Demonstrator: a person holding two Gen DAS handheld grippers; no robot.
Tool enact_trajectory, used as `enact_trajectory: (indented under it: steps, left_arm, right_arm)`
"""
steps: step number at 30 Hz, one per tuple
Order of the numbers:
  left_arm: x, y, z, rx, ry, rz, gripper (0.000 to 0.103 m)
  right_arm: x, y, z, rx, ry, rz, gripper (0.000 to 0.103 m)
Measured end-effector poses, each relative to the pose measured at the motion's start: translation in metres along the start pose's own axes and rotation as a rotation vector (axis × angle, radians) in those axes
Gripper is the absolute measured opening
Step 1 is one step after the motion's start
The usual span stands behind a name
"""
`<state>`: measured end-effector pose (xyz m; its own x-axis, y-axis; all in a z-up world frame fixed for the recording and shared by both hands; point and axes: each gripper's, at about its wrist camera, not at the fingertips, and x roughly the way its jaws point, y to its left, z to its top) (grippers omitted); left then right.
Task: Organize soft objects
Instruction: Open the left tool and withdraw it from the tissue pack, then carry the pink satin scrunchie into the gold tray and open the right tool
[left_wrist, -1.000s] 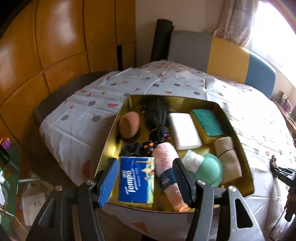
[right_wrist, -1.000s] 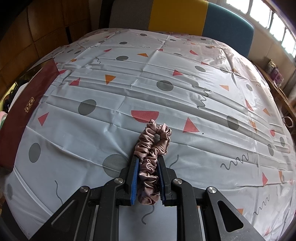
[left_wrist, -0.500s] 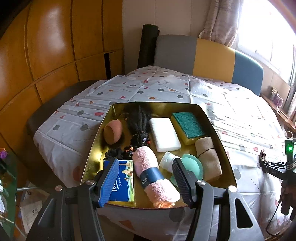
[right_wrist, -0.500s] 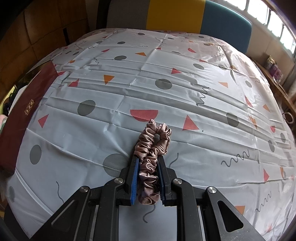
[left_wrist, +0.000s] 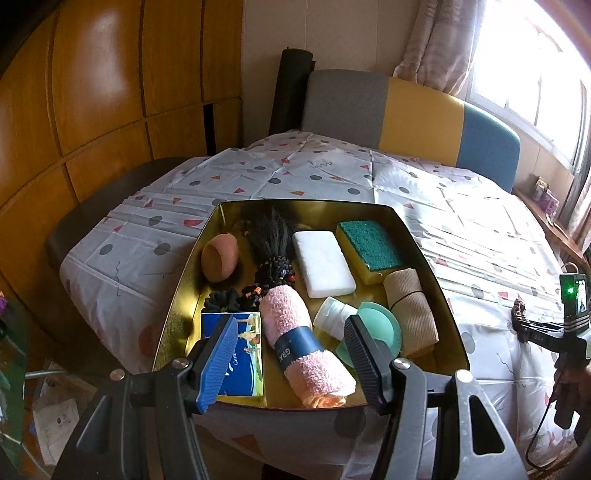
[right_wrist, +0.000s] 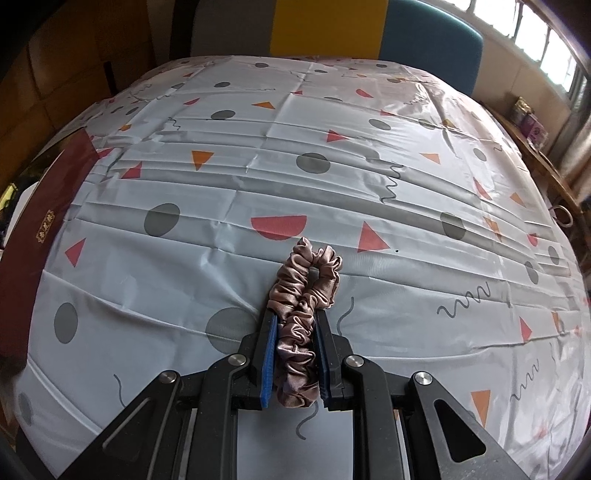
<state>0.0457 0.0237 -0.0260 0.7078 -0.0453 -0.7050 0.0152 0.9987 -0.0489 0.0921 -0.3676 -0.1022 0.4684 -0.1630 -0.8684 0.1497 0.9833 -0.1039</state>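
The left wrist view is being pulled back and tilted up compared with a second ago: the gold tray (left_wrist: 432, 258) is now being seen from farther off, with more of the far wall and window showing, and the right-hand device is now being caught at the right edge of that view. The right wrist view is being held almost unchanged over the same second. This is being read as a pause, with the left side standing off from the tray while the last loose item is being kept ready for carrying over.

The left gripper (left_wrist: 291, 354) is being held with its fingers spread wide and nothing between them, hovering above the near end of the tray. The right gripper (right_wrist: 295, 354) is being kept pressed tightly on a satin scrunchie (right_wrist: 303, 291), which is being pinched along its length.

The scrunchie is dusty pink, glossy and deeply gathered. Its free loop is being pushed out beyond the fingertips and is resting on, or just above, the patterned tablecloth (right_wrist: 258, 147) covering the surface, well apart from the tray.

Inside the tray, soft things are already being kept side by side: a rolled pink towel (left_wrist: 295, 332), a tissue pack (left_wrist: 247, 350), a white sponge (left_wrist: 323, 264), a green-topped sponge (left_wrist: 369, 245), a beige bandage roll (left_wrist: 412, 306), a makeup sponge (left_wrist: 219, 256) and a black hairpiece (left_wrist: 271, 236).
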Motion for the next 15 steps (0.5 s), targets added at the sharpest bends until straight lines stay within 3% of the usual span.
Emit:
enact_trajectory:
  steps: [9,15]
  left_arm:
    - [-0.005,0.016,-0.001,-0.034,-0.014,0.001,0.061]
    - [-0.005,0.027,-0.003,-0.055,-0.016,0.015,0.061]
  right_arm:
    - [-0.002,0.005,0.002,0.053,0.016,-0.047,0.015]
    - [-0.018,0.011,0.009,0.106,-0.028,0.014,0.015]
